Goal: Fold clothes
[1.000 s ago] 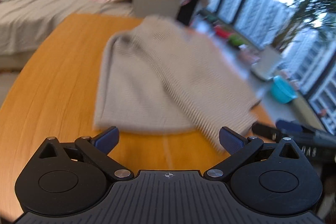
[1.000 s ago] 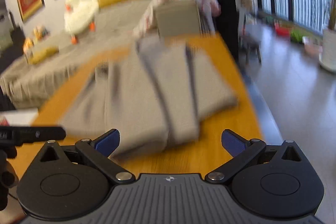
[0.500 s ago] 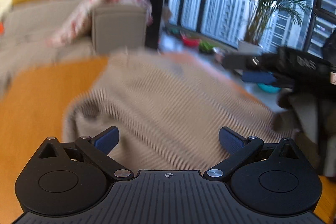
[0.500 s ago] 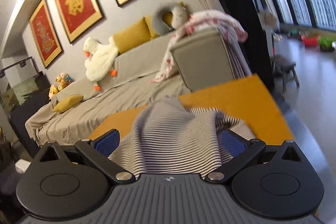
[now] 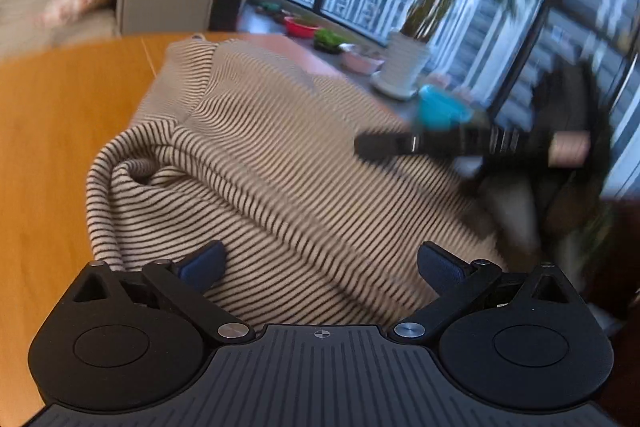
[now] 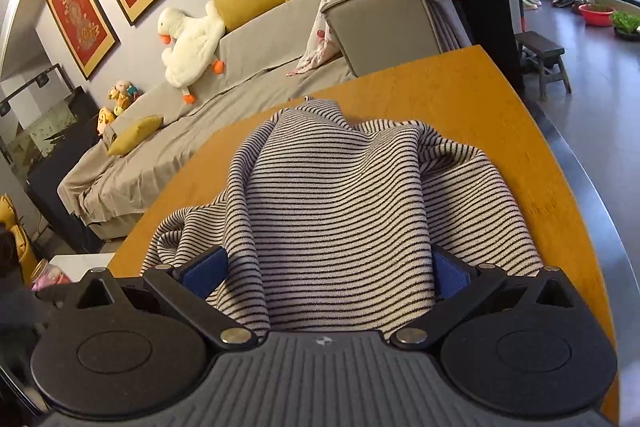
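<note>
The left gripper (image 5: 320,265) has its 2 blue pads spread wide, gripping nothing; the striped garment (image 5: 280,187) lies between and beyond them on the wooden table (image 5: 60,115). The right gripper (image 6: 326,267) is equally wide apart, with a raised fold of the garment (image 6: 340,211) bunched between its fingers (image 6: 204,267), touching both pads. Beyond the table stands a grey sofa (image 6: 280,39).

Left gripper (image 5: 320,267) low and near, jaws spread wide, blue pads (image 5: 202,265) well apart, right gripper (image 6: 328,271) likewise spread wide, its pads (image 6: 204,269) parted, seen blurred at far right in the left wrist view
</note>
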`<state>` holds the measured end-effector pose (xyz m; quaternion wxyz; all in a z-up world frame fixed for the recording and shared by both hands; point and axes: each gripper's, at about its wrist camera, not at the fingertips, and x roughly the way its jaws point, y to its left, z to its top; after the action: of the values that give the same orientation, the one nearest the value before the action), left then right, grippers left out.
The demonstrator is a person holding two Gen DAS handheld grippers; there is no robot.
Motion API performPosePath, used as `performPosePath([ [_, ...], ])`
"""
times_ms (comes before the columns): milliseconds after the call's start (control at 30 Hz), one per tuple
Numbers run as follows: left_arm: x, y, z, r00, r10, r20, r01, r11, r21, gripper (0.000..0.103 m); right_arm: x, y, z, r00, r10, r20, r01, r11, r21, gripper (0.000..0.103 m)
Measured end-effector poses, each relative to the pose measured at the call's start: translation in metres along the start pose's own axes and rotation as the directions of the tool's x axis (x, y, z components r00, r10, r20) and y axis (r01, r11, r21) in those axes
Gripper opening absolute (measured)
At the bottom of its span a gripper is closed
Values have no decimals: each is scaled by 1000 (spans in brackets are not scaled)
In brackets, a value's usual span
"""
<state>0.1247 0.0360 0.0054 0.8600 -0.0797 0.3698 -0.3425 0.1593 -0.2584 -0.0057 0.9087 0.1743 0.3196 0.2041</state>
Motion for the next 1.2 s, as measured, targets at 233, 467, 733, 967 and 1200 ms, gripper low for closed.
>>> performPosePath([
  [233, 16, 22, 31, 997, -44, 71, 56, 982, -180, 103, -7, -6, -3, 1000, 8, 18, -9, 999, 37, 103],
  [467, 38, 40, 65, 987, -111, 115, 139, 952, -273, 103, -8, -12, -3, 999, 4, 35, -6, 997, 71, 103],
  [733, -67, 114, 113, 878, 169, 448, 28, 916, -400, 103, -8, -5, -4, 997, -65, 34, 64, 997, 51, 103],
  [967, -86, 133, 94, 924, 235, 301, -112, 920, -375, 103, 12, 24, 4, 978, -198, -60, 190, 974, -128, 103],
  [1200, -25, 68, 81, 947, 280, 157, -288, 957, 31, 103, 20, 34, 5, 971, -230, -64, 216, 959, -184, 103],
])
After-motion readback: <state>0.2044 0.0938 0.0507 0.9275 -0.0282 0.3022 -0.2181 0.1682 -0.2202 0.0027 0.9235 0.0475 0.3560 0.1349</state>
